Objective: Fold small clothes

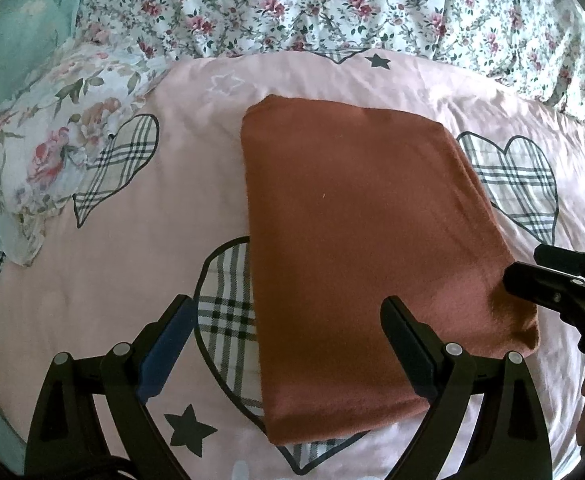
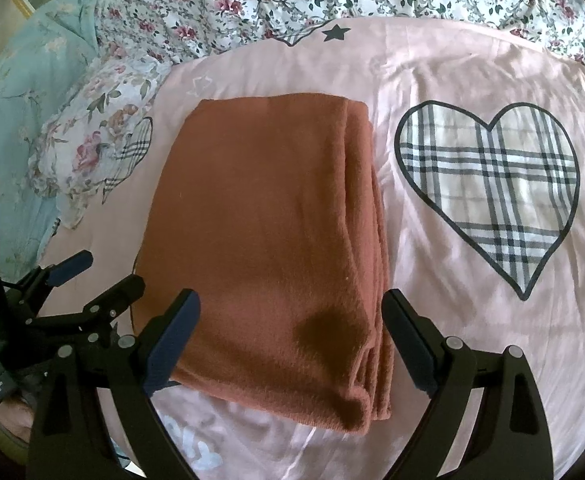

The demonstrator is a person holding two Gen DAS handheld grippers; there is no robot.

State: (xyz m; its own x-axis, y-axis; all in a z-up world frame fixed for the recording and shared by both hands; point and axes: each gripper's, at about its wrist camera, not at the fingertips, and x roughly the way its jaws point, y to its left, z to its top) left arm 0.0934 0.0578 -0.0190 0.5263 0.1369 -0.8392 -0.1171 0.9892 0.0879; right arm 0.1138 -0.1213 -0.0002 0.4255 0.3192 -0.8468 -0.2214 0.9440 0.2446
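The left gripper (image 1: 288, 344) hovers low with jaws spread wide, empty, over the near left edge of a rust-brown fleece garment folded into a rectangle (image 1: 356, 248). It lies on the pink heart-print bedsheet (image 2: 472, 80), long axis running away from the cameras. The right gripper (image 2: 292, 340) also gapes open, straddling its near right corner.

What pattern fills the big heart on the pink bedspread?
A black, grey and cream plaid fills the heart; the right wrist view shows it best.
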